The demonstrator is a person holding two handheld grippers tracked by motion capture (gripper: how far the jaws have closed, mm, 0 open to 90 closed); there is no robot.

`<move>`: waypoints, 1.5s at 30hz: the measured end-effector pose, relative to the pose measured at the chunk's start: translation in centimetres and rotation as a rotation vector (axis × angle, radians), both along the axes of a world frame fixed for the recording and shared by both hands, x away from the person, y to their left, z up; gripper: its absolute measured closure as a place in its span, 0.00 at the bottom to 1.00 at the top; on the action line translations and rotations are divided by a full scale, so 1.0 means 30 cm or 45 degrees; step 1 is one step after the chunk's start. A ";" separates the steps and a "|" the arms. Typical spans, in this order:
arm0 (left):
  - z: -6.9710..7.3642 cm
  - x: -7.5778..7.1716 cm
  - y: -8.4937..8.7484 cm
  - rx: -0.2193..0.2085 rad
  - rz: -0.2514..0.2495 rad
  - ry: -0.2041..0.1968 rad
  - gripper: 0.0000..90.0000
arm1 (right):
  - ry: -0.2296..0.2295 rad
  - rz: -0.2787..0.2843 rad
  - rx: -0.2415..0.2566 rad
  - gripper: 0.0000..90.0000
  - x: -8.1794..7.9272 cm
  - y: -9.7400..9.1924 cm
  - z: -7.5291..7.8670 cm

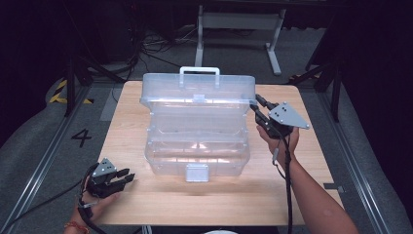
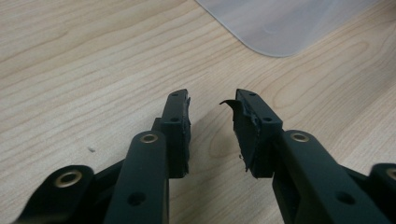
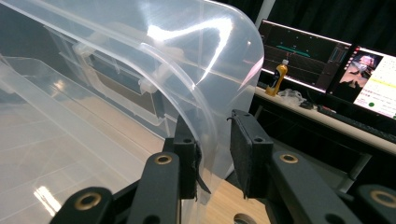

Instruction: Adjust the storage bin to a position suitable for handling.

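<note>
Right gripper view: right gripper (image 3: 212, 149) jaws astride the lid (image 3: 205, 84) edge, one pad clear.

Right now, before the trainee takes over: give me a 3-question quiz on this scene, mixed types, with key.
1. True or false: the lid of the clear plastic storage box on the light wooden table is shut.
2. What stands between the right gripper's jaws? A) a screwdriver B) the lid's side rim C) nothing
3. What does the left gripper hold?
Key: 1 false, the lid stands open. 2 B. 3 nothing; its open jaws are over bare table.
</note>
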State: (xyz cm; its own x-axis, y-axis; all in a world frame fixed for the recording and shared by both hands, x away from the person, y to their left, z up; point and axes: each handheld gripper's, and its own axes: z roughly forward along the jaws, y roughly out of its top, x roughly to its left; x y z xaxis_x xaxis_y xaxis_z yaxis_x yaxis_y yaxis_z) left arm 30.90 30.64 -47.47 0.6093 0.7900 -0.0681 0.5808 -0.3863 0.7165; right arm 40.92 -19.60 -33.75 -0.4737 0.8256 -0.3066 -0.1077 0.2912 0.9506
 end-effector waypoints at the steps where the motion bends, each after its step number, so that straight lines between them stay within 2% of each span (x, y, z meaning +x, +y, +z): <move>1: -0.001 -0.001 0.000 0.000 0.003 0.006 0.73 | 0.004 0.000 0.008 0.82 0.007 0.000 0.004; 6: -0.012 -0.001 -0.003 -0.015 0.011 0.017 0.66 | 0.041 0.023 0.020 0.82 0.037 -0.007 0.024; 7: -0.012 0.001 -0.002 -0.008 0.012 0.010 0.63 | 0.051 0.032 0.018 0.82 0.043 -0.009 0.029; 9: -0.017 0.002 -0.002 -0.035 0.026 0.007 0.57 | 0.062 0.038 0.019 0.82 0.056 -0.010 0.038; 12: -0.018 0.003 -0.003 -0.042 0.036 0.013 0.45 | 0.077 0.042 0.015 0.82 0.067 -0.011 0.046; 13: -0.016 0.002 -0.006 -0.031 0.046 0.021 0.45 | 0.091 0.044 0.018 0.82 0.075 -0.012 0.052; 16: -0.018 0.000 -0.017 0.007 0.033 0.003 0.39 | 0.122 0.053 0.034 0.82 0.100 -0.015 0.065; 20: -0.019 -0.005 -0.033 0.073 0.019 -0.018 0.37 | 0.134 0.056 0.044 0.83 0.112 -0.016 0.070; 31: -0.019 -0.003 -0.033 0.078 0.020 -0.024 0.35 | 0.146 0.052 0.059 0.84 0.144 -0.015 0.095; 32: -0.019 -0.003 -0.033 0.078 0.021 -0.024 0.35 | 0.138 0.045 0.052 0.86 0.146 -0.013 0.098; 34: -0.020 -0.003 -0.033 0.079 0.022 -0.027 0.35 | 0.121 0.024 -0.001 0.86 0.149 -0.001 0.108; 35: -0.019 -0.002 -0.033 0.079 0.021 -0.026 0.35 | 0.121 0.021 -0.002 0.87 0.154 -0.002 0.110; 40: -0.019 -0.002 -0.033 0.080 0.022 -0.026 0.34 | 0.161 0.030 0.007 0.88 0.192 -0.008 0.124; 45: -0.019 -0.002 -0.033 0.080 0.021 -0.026 0.34 | 0.176 0.017 0.016 0.90 0.222 -0.004 0.133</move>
